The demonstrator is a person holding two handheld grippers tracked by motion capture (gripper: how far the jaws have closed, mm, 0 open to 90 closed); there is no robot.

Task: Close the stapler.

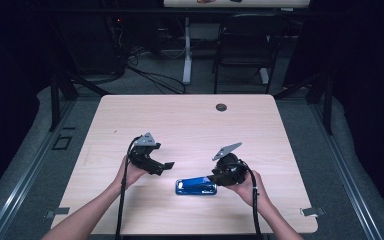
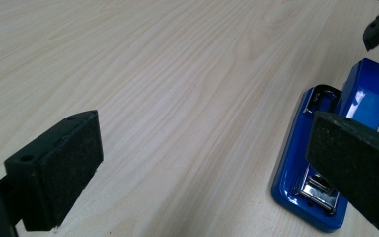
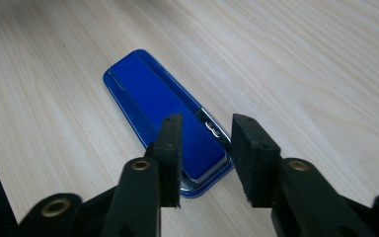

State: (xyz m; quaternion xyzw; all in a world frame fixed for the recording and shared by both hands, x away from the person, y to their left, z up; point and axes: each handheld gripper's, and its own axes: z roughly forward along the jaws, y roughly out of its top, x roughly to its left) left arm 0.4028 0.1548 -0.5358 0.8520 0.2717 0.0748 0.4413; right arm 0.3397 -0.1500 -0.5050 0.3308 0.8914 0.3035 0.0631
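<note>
Lying flat near the counter's (image 1: 190, 120) near edge, the blue stapler (image 1: 196, 186) is not yet gripped. The right gripper (image 3: 206, 153) straddles its right end with fingers parted; the left gripper (image 1: 166, 165) hovers wide open just left. Grasping and everything after remains.

Bright lit table (image 1: 190, 120), dark surroundings, soft focus.

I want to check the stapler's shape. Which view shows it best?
The right gripper view: the blue stapler lies nearly whole and close. The left gripper view shows its end partly behind a jaw; the high view shows it small.
</note>
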